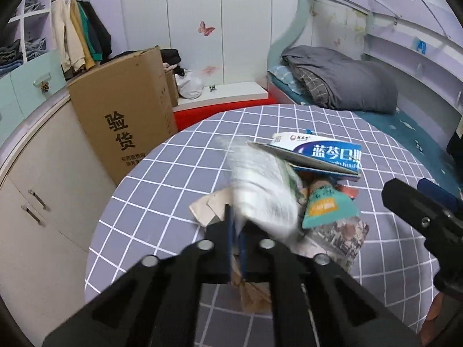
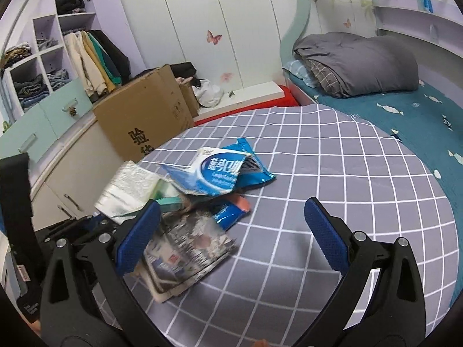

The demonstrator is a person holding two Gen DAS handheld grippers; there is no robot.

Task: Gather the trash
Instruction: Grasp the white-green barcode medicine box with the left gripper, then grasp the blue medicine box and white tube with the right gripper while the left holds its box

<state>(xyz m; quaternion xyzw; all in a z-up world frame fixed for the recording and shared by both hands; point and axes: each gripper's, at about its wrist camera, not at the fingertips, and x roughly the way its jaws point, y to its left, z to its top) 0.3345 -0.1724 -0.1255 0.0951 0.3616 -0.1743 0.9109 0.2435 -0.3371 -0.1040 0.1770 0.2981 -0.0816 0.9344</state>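
A heap of trash lies on the round table with the grey checked cloth (image 1: 162,179). My left gripper (image 1: 236,231) is shut on the lower edge of a silvery white bag (image 1: 260,185), which stands up blurred in front of it. Behind the bag lie a blue and white carton (image 1: 327,153), a teal wrapper (image 1: 327,208), a printed packet (image 1: 341,237) and brown paper (image 1: 208,205). My right gripper (image 2: 231,211) hangs open over the cloth, its left finger beside the printed packet (image 2: 188,245). Past it are the carton (image 2: 214,173) and the silvery bag (image 2: 130,188).
A tall cardboard box (image 1: 124,107) stands on the floor left of the table, next to a beige cabinet (image 1: 43,188). A bed with a folded grey quilt (image 1: 341,84) runs along the right. Bare checked cloth (image 2: 332,159) stretches right of the heap.
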